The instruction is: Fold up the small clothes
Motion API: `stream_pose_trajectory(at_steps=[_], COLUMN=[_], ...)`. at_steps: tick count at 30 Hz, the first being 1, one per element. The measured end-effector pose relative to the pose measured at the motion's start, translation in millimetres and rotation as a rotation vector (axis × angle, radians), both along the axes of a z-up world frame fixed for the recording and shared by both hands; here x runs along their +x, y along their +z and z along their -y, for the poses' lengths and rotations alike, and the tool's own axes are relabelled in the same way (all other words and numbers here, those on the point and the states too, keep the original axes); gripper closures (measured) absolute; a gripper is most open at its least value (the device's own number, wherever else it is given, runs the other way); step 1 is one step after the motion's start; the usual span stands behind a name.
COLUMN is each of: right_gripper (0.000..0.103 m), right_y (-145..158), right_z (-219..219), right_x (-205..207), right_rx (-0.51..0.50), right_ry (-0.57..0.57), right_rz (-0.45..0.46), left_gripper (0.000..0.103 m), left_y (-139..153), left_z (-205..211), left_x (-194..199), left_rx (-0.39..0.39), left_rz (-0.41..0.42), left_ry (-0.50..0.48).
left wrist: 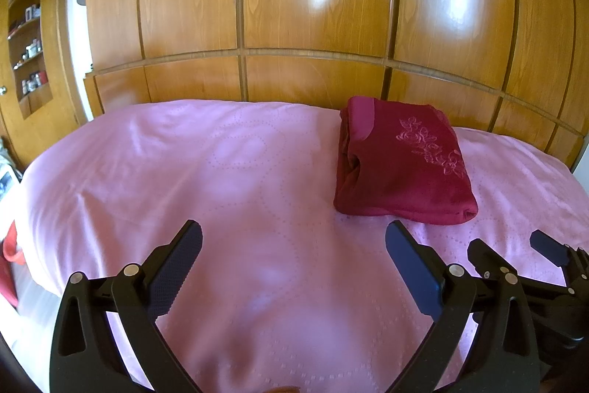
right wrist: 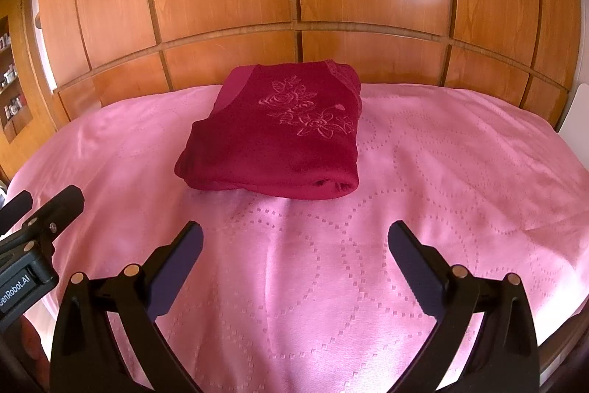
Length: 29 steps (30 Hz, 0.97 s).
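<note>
A dark red garment with embroidered roses lies folded in a thick rectangle on the pink bedspread, toward the far side. In the right wrist view the garment sits straight ahead, its rolled edge facing me. My left gripper is open and empty, hovering above the bedspread to the left of and nearer than the garment. My right gripper is open and empty, just in front of the garment, not touching it. Each gripper shows at the edge of the other's view.
Wooden wardrobe doors stand right behind the bed. A recessed shelf with small bottles is at the far left. The bedspread stretches bare to the right of the garment.
</note>
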State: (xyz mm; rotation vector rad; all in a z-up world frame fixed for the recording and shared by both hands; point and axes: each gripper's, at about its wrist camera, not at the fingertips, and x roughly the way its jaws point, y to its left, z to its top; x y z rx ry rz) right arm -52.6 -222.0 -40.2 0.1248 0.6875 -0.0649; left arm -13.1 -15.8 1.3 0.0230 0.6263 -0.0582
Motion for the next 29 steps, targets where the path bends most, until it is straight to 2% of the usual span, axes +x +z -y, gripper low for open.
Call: stream_pose_trajectory(at_steps=[16, 24, 29], right_gripper=[0.003, 0.003, 0.002], right_y=[-6, -9, -9], right_z=[4, 14, 43], right_x=[3, 8, 21], right_rx=[0.003, 0.008, 0.021], right_ry=[0.008, 0.005, -0.044], right_rz=[-0.017, -0.020, -0.026], left_gripper=[0.004, 0.004, 0.004], left_y=[1, -7, -14], left_z=[0, -2, -3], left_x=[-2, 9, 14], left_rx=[-0.015, -0.035, -0.020], left_rz=[0.010, -0.055, -0.068], left_ry=[-0.005, 0.017, 0.033])
